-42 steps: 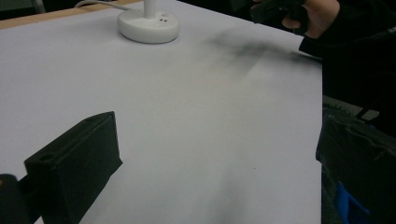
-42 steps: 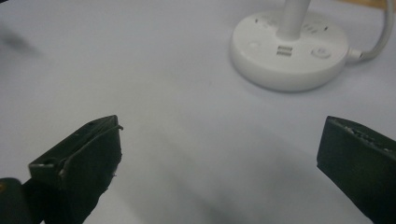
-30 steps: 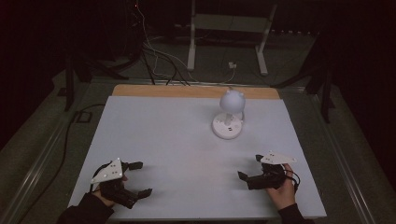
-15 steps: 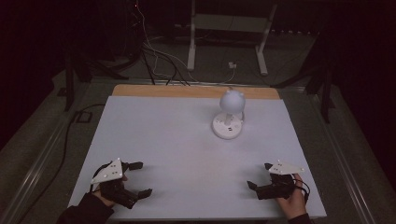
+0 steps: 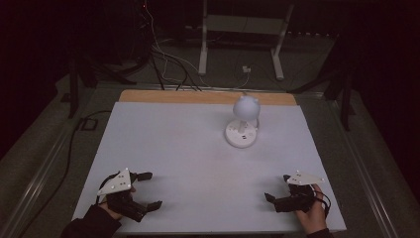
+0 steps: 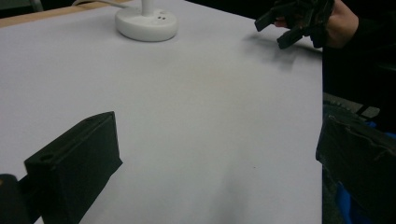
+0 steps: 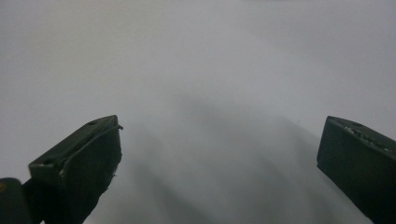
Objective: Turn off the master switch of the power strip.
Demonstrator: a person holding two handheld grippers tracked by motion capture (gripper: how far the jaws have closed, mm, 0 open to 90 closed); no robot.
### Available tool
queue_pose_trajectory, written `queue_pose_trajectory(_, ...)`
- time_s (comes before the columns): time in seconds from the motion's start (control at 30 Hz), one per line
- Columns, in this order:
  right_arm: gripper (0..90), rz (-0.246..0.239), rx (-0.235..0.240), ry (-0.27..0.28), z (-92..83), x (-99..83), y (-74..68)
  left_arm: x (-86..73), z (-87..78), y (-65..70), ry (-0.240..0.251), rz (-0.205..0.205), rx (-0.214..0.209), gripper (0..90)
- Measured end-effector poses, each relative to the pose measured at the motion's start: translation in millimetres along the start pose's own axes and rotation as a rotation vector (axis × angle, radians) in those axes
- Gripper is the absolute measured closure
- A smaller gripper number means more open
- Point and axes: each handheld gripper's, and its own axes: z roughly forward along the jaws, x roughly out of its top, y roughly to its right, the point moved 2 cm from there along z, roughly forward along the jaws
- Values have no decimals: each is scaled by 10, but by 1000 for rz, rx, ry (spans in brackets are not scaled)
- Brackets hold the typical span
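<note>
The right gripper [image 5: 278, 194] has come back toward the person and now sits close to the near edge of the table [image 5: 163, 139]. The left gripper [image 5: 151, 189] has stayed in its spot by the near left corner.

Both grippers have their black jaws wide apart, with nothing between them. The jaws look like chunky, flat-ended blocks. Each gripper has a pale three-cornered plate on top.

The lamp [image 5: 243, 123] stands far from both grippers, toward the back of the table and a bit to the right. It is white and smooth, with a round flat base and a ball-shaped head. In the left gripper view the lamp [image 6: 146, 23] is cut off at the top, so its head is hidden there. Two tiny dark marks sit on its base, too small to make out.

The table top is plain, pale and smooth, with a wooden strip along the far edge. The room around is very dark.
</note>
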Motion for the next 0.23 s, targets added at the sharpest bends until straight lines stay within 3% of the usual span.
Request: queue_pose_trajectory(0.23,0,-16,20,-6,39,19,-41,0,-1,-2,0,0,1,3)
